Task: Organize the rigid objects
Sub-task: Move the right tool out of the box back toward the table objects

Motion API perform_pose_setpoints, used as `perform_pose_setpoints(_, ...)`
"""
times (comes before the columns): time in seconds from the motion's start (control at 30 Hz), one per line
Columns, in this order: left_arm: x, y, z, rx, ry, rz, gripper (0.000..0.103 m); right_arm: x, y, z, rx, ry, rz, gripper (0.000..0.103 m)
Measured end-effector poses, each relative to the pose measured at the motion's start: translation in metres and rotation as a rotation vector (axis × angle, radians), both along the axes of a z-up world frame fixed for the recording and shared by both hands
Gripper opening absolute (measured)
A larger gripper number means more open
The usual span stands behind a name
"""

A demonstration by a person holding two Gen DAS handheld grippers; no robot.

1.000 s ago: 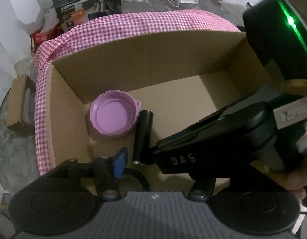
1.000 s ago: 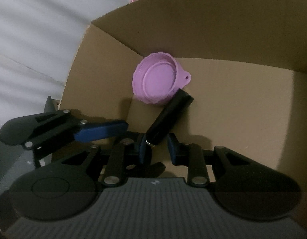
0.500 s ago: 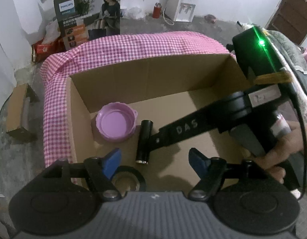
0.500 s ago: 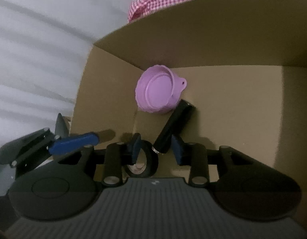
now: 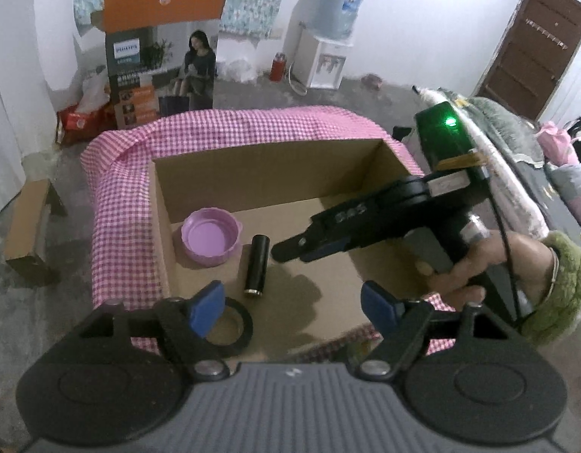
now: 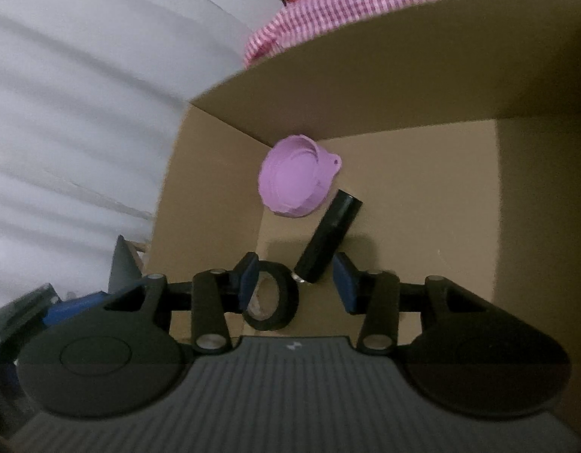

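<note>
Three things lie on the floor of the cardboard box (image 5: 260, 166): a lilac scalloped lid (image 5: 210, 241) tucked into its far left corner, a matte black cylinder (image 5: 257, 265) with a bright metal ring at its near end just right of the lid, and a black tape roll (image 5: 235, 327) flat by the near wall. Both grippers sit above them, empty. The left gripper (image 5: 290, 304) has its blue fingers (image 5: 205, 306) spread wide, jaws just been opening; the right gripper (image 6: 297, 282) is partly spread too, also just opening, nothing pinched. My read: the drop is done, so lift straight clear of the box walls without nudging that cylinder, which looks ready to roll. Pink checked cloth (image 5: 113, 204) on the table surrounds the box.
</note>
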State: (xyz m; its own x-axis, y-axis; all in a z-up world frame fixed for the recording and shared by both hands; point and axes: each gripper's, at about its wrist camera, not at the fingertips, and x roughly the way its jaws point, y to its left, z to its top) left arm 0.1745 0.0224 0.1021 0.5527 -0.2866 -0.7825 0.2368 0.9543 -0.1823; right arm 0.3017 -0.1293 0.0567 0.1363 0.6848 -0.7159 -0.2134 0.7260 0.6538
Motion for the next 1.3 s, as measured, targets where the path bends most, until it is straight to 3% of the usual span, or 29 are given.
perform_pose_setpoints(0.2, -0.044, 0.003, -0.005, -0.018, -0.065, -0.019, 0.084, -0.052, -0.029, 0.048, 0.045, -0.173, -0.016, 0.047)
perform_pose_setpoints(0.4, -0.078, -0.003, -0.035, -0.013, -0.083, -0.031, 0.084, -0.127, -0.064, 0.076, 0.073, -0.314, -0.052, 0.053)
perform_pose_setpoints(0.5, -0.093, -0.012, -0.053, 0.017, -0.111, -0.043, 0.086, -0.161, -0.075, 0.072, 0.086, -0.332, -0.071, 0.053)
perform_pose_setpoints(0.7, -0.119, -0.045, -0.065, 0.183, -0.226, -0.107, 0.087, -0.210, -0.085, 0.042, 0.061, -0.346, -0.150, 0.053)
perform_pose_setpoints(1.0, -0.136, -0.063, -0.066, 0.206, -0.259, -0.167, 0.087, -0.228, -0.086, 0.010, 0.025, -0.345, -0.209, 0.053)
perform_pose_setpoints(1.3, -0.125, -0.108, -0.101, 0.220, -0.179, -0.262, 0.086, -0.228, -0.082, -0.016, -0.023, -0.312, -0.211, 0.053)
